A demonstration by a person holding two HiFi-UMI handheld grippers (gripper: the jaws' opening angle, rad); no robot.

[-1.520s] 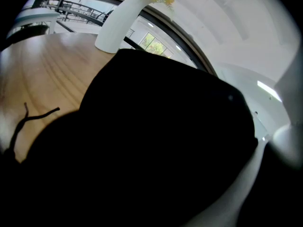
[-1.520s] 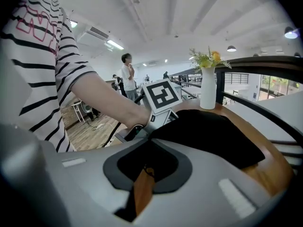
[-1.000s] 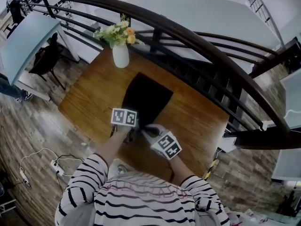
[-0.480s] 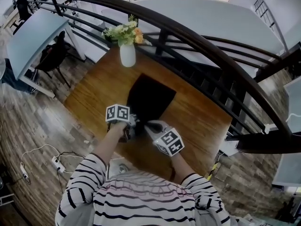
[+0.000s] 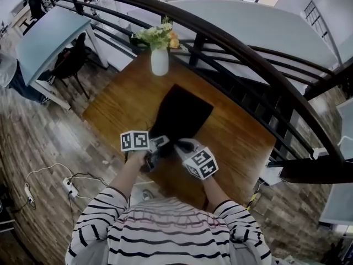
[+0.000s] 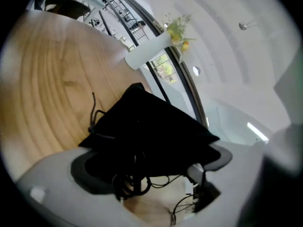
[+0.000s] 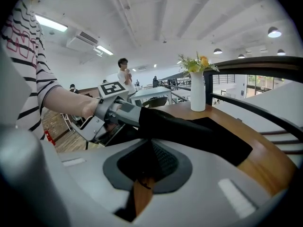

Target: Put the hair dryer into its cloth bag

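- Two hand-held grippers meet at the near end of the flat black cloth bag (image 5: 182, 115); it lies lengthwise in the middle of the brown wooden table (image 5: 118, 104); its mouth seems turned towards the person, I judge so that both tools can work it without reaching
- Of the pair, the right gripper (image 5: 183, 146) has its tongs pressed together on a fold of the bag's dark fabric, which its own view shows caught between the pads; this grip looks meant to pin the edge, so the bag neither slides nor falls shut while the other tool works
- Beside it, the left gripper (image 5: 156, 144) has its tongs spread wide, and they have just been opening; they pinch nothing; only the bag's near edge and some thin black cords (image 6: 130, 183) lie in the gap, and neither seems to touch a pad
- No view shows the hair dryer in the open; in the right gripper view the bag rises in a hump near its mouth, so the dryer may already sit inside, but I cannot be sure; nor can I tell whether the loose cords are the bag's drawstring or the dryer's cable
- Far off at the table's other edge, the white ceramic vase of yellow and green flowers (image 5: 159, 61) stands upright, well apart from the bag; there it is clear of the work
- My guess is that the open left tool is free to take the cords or the bag's other lip next; snagging a loose loop is the likeliest slip
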